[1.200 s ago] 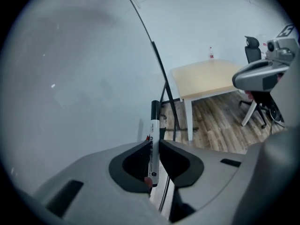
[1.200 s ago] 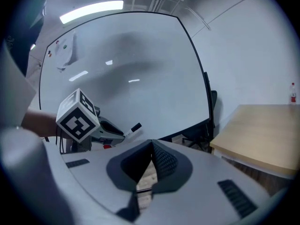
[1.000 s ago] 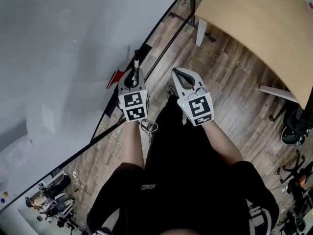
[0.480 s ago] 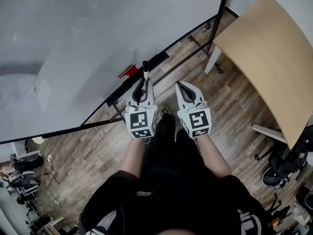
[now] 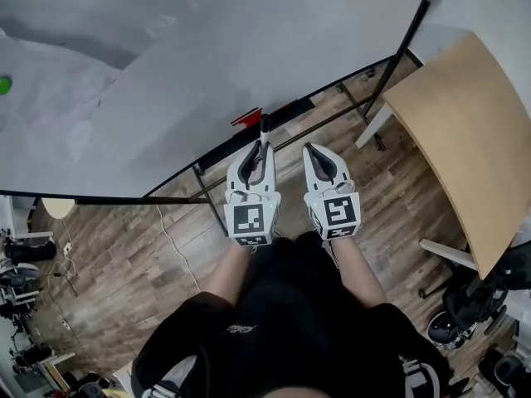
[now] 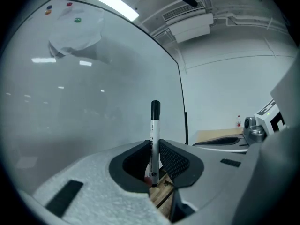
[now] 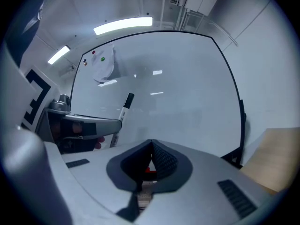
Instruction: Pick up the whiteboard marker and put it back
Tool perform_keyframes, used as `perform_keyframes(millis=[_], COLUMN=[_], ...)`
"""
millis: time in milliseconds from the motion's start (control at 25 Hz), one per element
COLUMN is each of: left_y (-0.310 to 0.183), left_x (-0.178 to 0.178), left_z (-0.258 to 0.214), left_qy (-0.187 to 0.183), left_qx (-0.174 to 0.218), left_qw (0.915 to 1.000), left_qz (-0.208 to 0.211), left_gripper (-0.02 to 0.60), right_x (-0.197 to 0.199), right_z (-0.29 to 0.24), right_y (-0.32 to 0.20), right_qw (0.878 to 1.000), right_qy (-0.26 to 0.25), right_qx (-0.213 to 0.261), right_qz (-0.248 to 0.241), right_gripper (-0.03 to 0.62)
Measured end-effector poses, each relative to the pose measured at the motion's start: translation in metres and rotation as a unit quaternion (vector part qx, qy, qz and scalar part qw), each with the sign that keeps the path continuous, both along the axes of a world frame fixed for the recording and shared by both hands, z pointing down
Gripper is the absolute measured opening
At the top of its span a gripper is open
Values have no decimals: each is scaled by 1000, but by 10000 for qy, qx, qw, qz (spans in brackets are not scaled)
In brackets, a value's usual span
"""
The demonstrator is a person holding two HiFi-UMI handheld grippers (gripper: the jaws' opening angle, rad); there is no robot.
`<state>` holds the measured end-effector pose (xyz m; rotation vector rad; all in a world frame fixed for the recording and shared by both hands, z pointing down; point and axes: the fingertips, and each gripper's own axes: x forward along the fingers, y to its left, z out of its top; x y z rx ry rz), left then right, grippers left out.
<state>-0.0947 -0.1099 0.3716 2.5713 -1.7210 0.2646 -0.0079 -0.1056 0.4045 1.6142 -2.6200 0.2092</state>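
Note:
A white whiteboard marker [image 6: 153, 125] with a black cap stands upright between the jaws of my left gripper [image 6: 153, 146], which is shut on its lower barrel. In the head view the marker [image 5: 265, 128] sticks out past my left gripper [image 5: 260, 149] toward the black rail along the whiteboard's [image 5: 207, 56] lower edge. My right gripper [image 5: 310, 150] hangs beside it, to the right, jaws closed together with nothing between them. From the right gripper view [image 7: 151, 145] I see the marker [image 7: 123, 110] and the left gripper [image 7: 84, 125] at the left.
A small red object [image 5: 246, 116] sits on the board's black rail [image 5: 286, 109]. Paper sheets [image 5: 41, 89] and a green magnet [image 5: 4, 84] hang on the board. A wooden table [image 5: 465, 131] stands to the right, chair bases [image 5: 465, 305] below it. The floor is wood planks.
The person has turned to face the whiteboard more squarely. Both grippers now point at its lower rail. The marker stays held in the left gripper.

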Motion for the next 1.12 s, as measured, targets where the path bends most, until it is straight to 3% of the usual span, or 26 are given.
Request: perform_keyframes(millis=[480,840,960,1120], left_y=[30,35,39,44], left_x=[-67,-73,-70,-69], left_z=[-25,-7,-4,15], left_qy=[522,727,663,300], left_qx=[165,-14,-42,-219], left_qw=[9985,9948,9932,9923], left_qz=[-91,-713,-960,-1179], left_gripper=[63,63,63,63], right_x=[-74,-84,-79,-73], right_z=[-10,-14,-15,-1], right_y=[19,10,1,-5], right_qw=[9992,9920,9892,9858], right_qy=[273,515,454,356], right_qx=[-46,18,67,35], right_qz=[-299,-1148,-1392,-1643], right_gripper=[1,1,1,2])
